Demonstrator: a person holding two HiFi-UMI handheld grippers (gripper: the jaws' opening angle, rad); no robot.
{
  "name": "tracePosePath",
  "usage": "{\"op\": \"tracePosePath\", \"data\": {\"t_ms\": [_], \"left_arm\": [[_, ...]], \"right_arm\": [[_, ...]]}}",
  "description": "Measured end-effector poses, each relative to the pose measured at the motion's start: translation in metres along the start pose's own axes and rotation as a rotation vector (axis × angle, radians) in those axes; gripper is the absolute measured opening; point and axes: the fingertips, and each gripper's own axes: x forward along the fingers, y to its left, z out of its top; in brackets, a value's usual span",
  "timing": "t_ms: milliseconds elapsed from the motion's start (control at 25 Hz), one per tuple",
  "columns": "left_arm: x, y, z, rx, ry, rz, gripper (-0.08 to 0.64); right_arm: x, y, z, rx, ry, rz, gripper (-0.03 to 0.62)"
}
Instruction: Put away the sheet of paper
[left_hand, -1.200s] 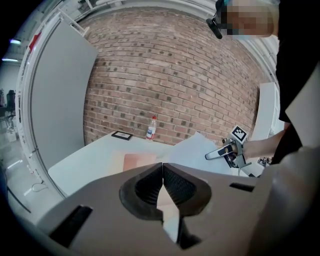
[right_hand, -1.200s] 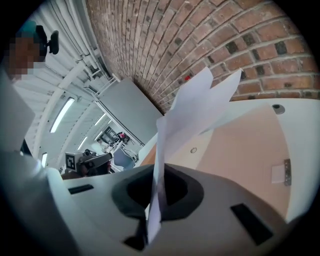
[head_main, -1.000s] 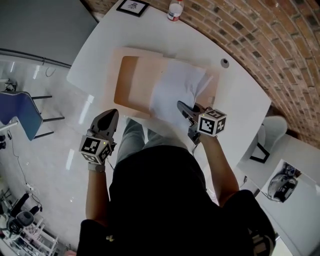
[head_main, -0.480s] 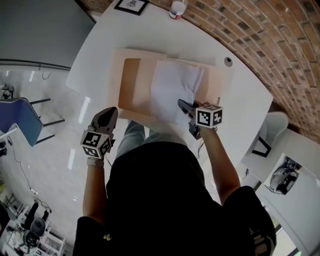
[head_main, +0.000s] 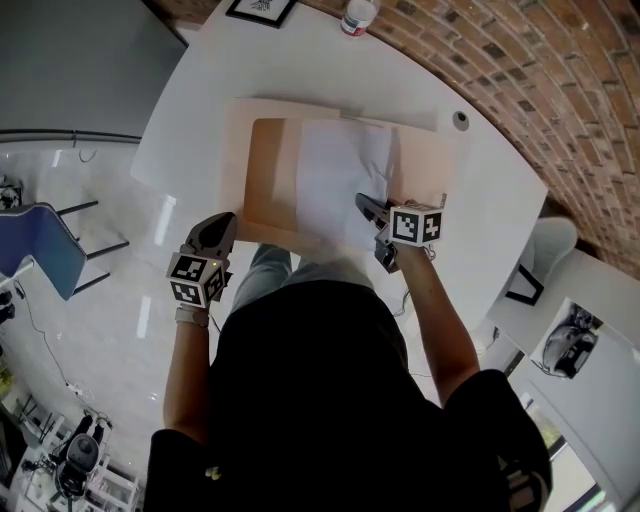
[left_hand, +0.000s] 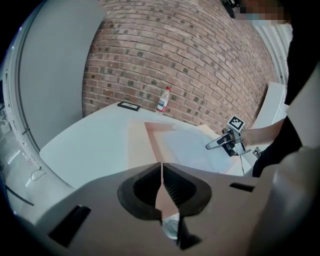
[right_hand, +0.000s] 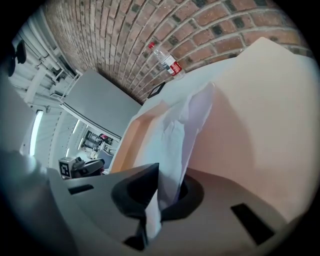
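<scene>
Clamping the sheet of paper (head_main: 335, 180) over the folder (head_main: 265, 165) with my right tool (head_main: 362, 204), left tool (head_main: 224, 224) closed empty, I risk crumpling it by pushing.

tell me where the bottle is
Head view, top centre: the plastic bottle stands at the far edge of the white table by the brick wall, right of the framed picture.
</scene>
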Motion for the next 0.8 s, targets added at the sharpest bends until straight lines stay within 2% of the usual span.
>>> {"op": "tracePosePath", "data": {"t_ms": [800], "left_arm": [[0.008,0.005,-0.021,-0.025,0.056,-0.069,0.005]], "right_arm": [[0.056,0.036,-0.003,0.109,-0.01,0.065,0.011]]}}
